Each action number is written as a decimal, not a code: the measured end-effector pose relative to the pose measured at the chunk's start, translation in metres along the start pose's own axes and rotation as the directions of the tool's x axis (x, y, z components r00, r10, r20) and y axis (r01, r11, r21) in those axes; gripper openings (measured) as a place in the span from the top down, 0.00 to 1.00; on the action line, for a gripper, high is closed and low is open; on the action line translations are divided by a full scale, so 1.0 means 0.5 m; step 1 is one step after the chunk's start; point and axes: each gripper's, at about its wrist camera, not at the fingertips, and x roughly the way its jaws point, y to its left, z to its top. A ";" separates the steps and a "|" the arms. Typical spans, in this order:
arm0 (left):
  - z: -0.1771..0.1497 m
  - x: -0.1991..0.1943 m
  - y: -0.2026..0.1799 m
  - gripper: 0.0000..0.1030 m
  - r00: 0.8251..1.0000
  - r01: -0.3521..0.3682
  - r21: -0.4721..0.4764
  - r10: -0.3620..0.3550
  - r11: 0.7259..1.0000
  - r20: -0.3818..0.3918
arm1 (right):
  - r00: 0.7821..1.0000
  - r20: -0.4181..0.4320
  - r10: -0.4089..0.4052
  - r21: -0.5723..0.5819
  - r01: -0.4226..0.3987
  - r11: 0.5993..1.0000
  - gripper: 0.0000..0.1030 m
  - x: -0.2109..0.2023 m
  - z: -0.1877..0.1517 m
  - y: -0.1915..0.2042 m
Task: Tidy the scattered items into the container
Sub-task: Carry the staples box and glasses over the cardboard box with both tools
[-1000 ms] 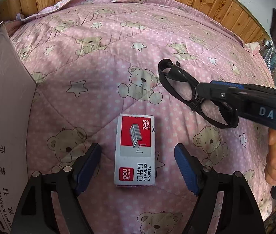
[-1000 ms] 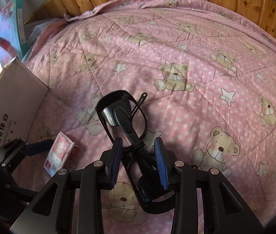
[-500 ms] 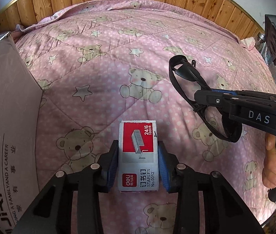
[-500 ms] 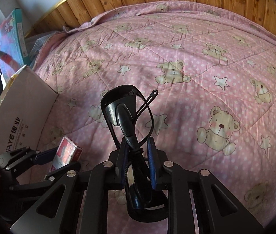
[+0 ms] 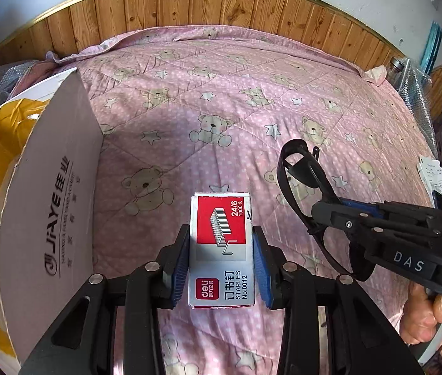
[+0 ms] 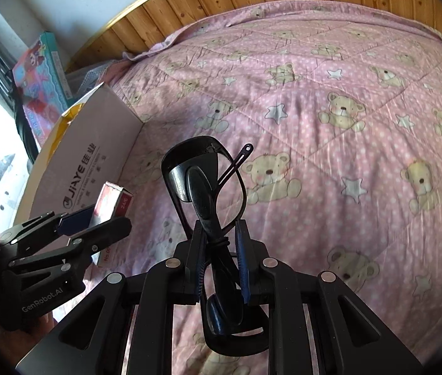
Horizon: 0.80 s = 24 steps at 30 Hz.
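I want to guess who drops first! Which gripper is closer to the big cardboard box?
Left. The left gripper is right beside the cardboard box; the right gripper is farther away.

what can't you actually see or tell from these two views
- Inside of the cardboard box: both views show only its outer wall and yellow liner; any contents are hidden.
- Lower part of the glasses: right wrist view, hidden between the right tool fingers.
- Staples box: its underside is hidden in the left wrist view; in the right wrist view the left tool covers most of it.
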 end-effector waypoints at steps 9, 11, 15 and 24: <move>-0.059 -0.083 -0.009 0.62 0.999 -0.021 -0.011 0.021 1.000 0.026 | 0.998 0.002 0.063 0.056 -0.063 0.996 0.82 -0.041 -0.090 0.020; -0.069 -0.100 -0.014 0.62 0.999 -0.023 -0.008 0.023 1.000 0.034 | 0.997 0.009 0.072 0.057 -0.072 0.996 0.82 -0.052 -0.101 0.026; -0.081 -0.121 -0.026 0.62 0.999 -0.025 -0.003 0.025 1.000 0.040 | 0.996 0.026 0.086 0.059 -0.088 0.994 0.82 -0.076 -0.117 0.033; -0.100 -0.158 -0.042 0.62 0.998 -0.024 0.001 0.024 1.000 0.056 | 0.992 0.037 0.117 0.047 -0.119 0.992 0.82 -0.108 -0.140 0.052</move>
